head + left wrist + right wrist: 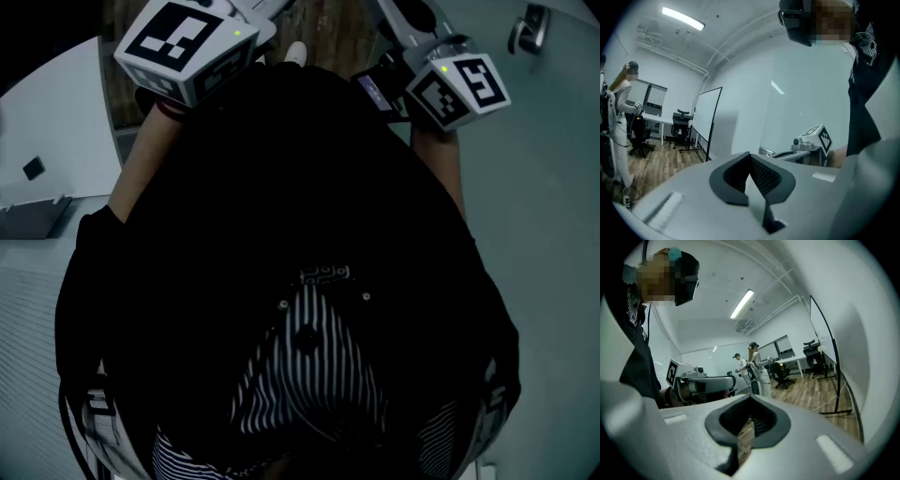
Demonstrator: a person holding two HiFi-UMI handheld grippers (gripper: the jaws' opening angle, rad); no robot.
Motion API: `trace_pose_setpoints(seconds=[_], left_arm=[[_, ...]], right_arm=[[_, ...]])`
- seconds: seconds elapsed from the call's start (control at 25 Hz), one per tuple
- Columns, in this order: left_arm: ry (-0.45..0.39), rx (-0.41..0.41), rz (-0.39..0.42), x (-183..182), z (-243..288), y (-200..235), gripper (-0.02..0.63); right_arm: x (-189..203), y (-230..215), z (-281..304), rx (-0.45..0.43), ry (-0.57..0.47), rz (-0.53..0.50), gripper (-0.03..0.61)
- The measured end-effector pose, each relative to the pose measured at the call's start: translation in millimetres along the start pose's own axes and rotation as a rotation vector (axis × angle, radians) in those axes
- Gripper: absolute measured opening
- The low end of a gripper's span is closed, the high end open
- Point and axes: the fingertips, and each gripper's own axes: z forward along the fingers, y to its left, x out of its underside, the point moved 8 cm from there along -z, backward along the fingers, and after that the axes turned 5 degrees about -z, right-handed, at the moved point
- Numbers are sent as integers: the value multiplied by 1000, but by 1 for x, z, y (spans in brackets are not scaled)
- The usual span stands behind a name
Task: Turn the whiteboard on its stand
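Note:
A whiteboard (707, 119) in a black frame stands on its stand across the room in the left gripper view. In the right gripper view a large white board (855, 338) with a black edge rises close on the right, its stand foot (836, 412) on the wood floor. My left gripper (751, 177) is shut, holds nothing and is far from the board. My right gripper (749, 423) is also shut and empty. In the head view only the two marker cubes show, left (187, 42) and right (461, 86), held up in front of the dark-clothed body.
Desks and office chairs (680, 123) stand behind the far whiteboard. One person (621, 117) stands at the left of the room, and two people (752, 366) stand among equipment. A cable (829, 401) trails over the wood floor near the stand.

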Motion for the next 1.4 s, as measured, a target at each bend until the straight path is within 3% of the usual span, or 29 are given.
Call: trace_pose_setpoints(seconds=[0.56, 0.72, 1.4], left_arm=[[22, -38, -15, 8, -3, 5, -6], [50, -25, 6, 7, 0, 3, -6], [11, 21, 20, 2, 4, 1, -6]], right_arm=[[8, -10, 12, -26, 11, 39, 0], [2, -8, 13, 2, -2, 44, 2], [-3, -5, 1, 51, -48, 31, 0]])
